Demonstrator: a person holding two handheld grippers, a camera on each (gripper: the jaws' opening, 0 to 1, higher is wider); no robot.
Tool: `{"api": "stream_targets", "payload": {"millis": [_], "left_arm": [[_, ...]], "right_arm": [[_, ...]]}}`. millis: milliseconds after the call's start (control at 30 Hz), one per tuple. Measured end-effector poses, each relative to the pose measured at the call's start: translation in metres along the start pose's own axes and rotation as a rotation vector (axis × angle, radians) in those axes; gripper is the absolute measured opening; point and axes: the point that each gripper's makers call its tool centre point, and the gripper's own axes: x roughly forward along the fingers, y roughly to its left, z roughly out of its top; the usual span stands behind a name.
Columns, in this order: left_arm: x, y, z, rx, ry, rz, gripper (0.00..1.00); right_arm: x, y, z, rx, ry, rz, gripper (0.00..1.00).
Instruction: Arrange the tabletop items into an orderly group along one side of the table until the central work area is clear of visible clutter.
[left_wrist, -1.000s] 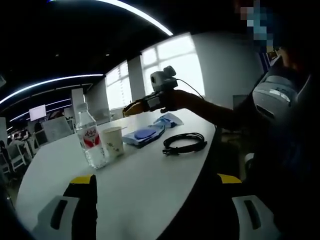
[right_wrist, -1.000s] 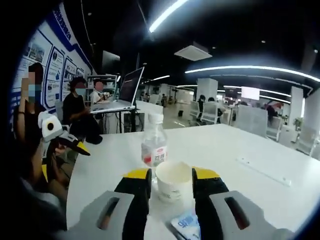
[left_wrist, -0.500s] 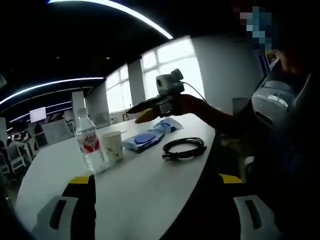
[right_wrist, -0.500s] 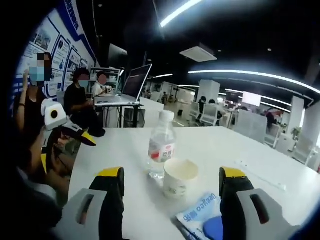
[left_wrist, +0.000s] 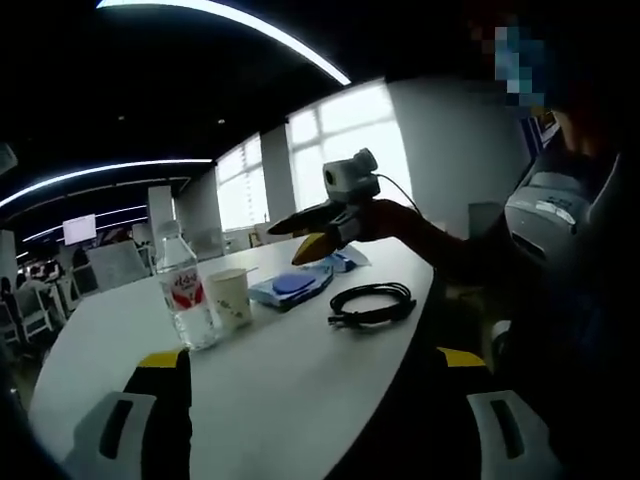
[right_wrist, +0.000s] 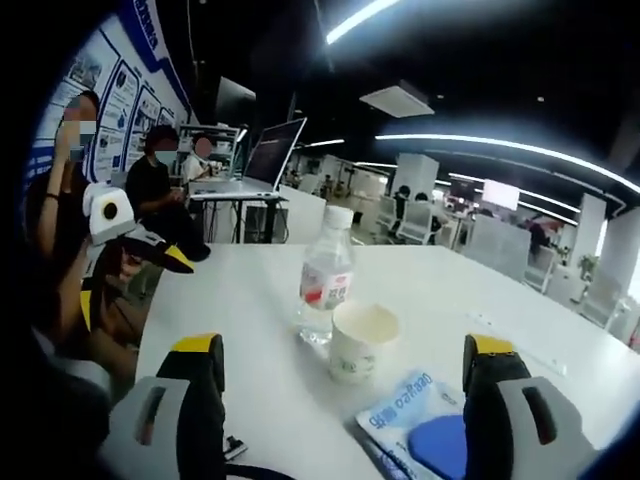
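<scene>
Things are sitting together on the white table: a water bottle is standing upright, a paper cup is standing just beside it, a blue packet is lying flat near the cup, and a black cable is lying coiled close to the near edge of the table. In the left gripper view the bottle and the cup are nearly touching, and the packet is lying a bit past them. The right gripper is hanging over the table with its jaws spread wide and nothing between them, and the cup is sitting in line with the gap. The left gripper is waiting low by the near edge, also wide and holding nothing. The step in hand looks like going for the cup. To do it well, the right gripper should be coming in level with the cup in the middle of the gap, squeezing softly so the paper is not crushing, and keeping clear of the bottle so it is not tipping over. Then the cup can be sliding to one edge with the other things.
</scene>
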Motion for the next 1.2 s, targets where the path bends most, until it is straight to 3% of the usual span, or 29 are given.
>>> {"api": "stream_targets", "payload": {"millis": [167, 267, 500, 567, 900, 1200], "left_arm": [[-0.003, 0.005, -0.001, -0.01, 0.004, 0.018, 1.0], [-0.004, 0.008, 0.0, -0.021, -0.003, 0.037, 1.0], [-0.006, 0.012, 0.0, -0.041, -0.019, 0.055, 1.0], [-0.008, 0.012, -0.005, -0.074, 0.012, 0.056, 1.0], [-0.009, 0.016, 0.002, -0.076, 0.009, 0.095, 1.0], [-0.002, 0.008, 0.007, -0.061, 0.02, 0.078, 1.0]], "right_arm": [[-0.003, 0.003, -0.003, -0.011, 0.033, 0.008, 1.0], [-0.005, 0.008, -0.012, -0.017, 0.092, 0.021, 1.0], [-0.006, 0.009, -0.013, -0.019, 0.087, 0.018, 1.0], [-0.008, 0.008, -0.012, -0.016, 0.082, 0.012, 1.0], [-0.019, 0.011, -0.009, -0.022, 0.062, 0.009, 1.0], [-0.039, 0.008, -0.007, -0.016, 0.032, -0.012, 1.0]]}}
